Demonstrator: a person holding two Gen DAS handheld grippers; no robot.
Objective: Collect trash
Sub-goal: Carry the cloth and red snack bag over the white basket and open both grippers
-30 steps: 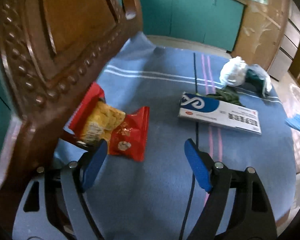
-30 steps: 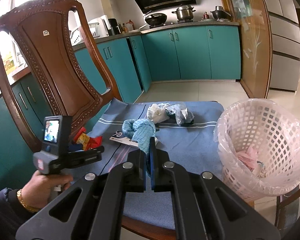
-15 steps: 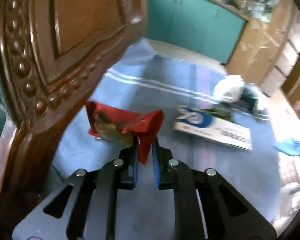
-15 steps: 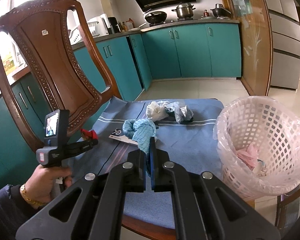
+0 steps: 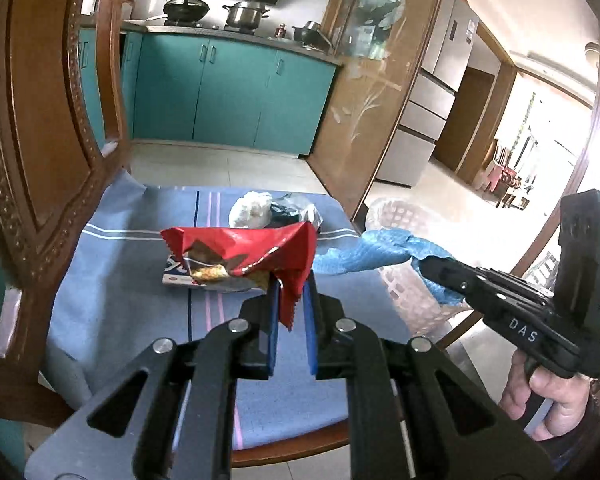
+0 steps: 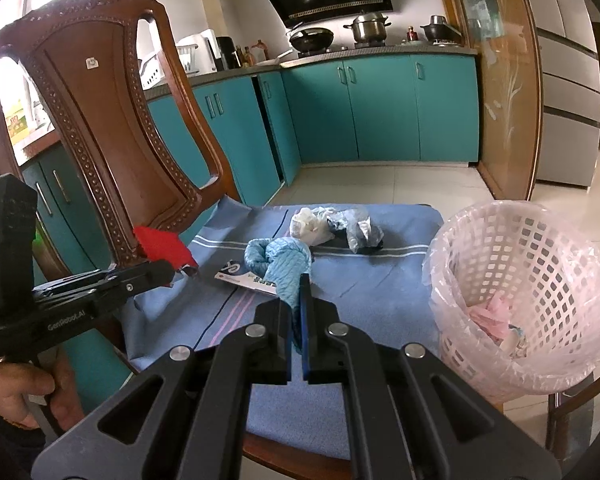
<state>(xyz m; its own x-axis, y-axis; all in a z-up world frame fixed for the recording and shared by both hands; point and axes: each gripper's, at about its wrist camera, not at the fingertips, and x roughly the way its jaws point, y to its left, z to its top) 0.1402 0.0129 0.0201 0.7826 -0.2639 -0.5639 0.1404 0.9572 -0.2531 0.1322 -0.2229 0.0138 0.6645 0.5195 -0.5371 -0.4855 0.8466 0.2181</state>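
Red wrapper: crinkled red foil snack wrapper (image 5: 256, 254), torn open, pinched by one corner between the blue pads of the left gripper (image 5: 290, 300); it hangs just ahead of the jaws, clear of the cloth.
Left jaws: pressed together on the wrapper's corner.
Blue rag: crumpled pale-blue ribbed cloth rag (image 6: 280, 264), clamped in the right gripper (image 6: 299, 300), bunched at the tips.
Right jaws: pressed together on the rag.
Box: flat white-and-blue printed carton (image 6: 246, 278), lying on the cloth beyond the rag and behind the wrapper.
Bags: knotted white and clear plastic bags (image 6: 332, 226), farther ahead of both jaws, near the cloth's far edge.
Basket: white latticed plastic waste basket (image 6: 520, 292) lined with thin pink film, right of the right jaws; pink scraps inside.
Surface: blue woven cloth with white and pink stripes (image 6: 380, 280) on a wooden seat.
Chair back: carved dark wood with beaded edging (image 6: 100, 120), left of the jaws.
Room: teal cabinets (image 6: 380, 108), pots on a hob, pale tiled floor.
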